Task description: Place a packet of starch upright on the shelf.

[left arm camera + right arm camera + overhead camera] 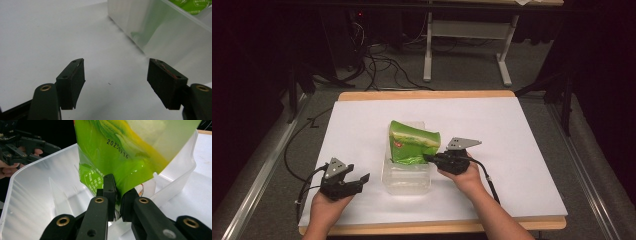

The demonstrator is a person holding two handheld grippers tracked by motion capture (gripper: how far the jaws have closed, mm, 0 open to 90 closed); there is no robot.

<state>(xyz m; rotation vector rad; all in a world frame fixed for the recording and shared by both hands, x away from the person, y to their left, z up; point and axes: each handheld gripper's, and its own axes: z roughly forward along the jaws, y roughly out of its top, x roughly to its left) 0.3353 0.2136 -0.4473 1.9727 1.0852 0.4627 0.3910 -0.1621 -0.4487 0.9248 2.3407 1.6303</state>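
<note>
A green snack bag point(412, 142) point(120, 152) hangs part way into a clear plastic box point(406, 181) point(37, 195) in the middle of the white table. My right gripper point(428, 158) point(119, 195) is shut on the bag's lower edge, holding it above the box's inside. My left gripper point(362, 179) point(116, 82) rests on the table left of the box, jaws open with nothing between them. The box's clear wall point(160, 32) stands just ahead of the left gripper, a little to its right.
A white sheet point(512, 150) covers the wooden table top. Dark floor with cables point(382, 65) and a table frame point(467, 45) lie beyond the far edge. A metal rail point(262, 165) runs along the left side.
</note>
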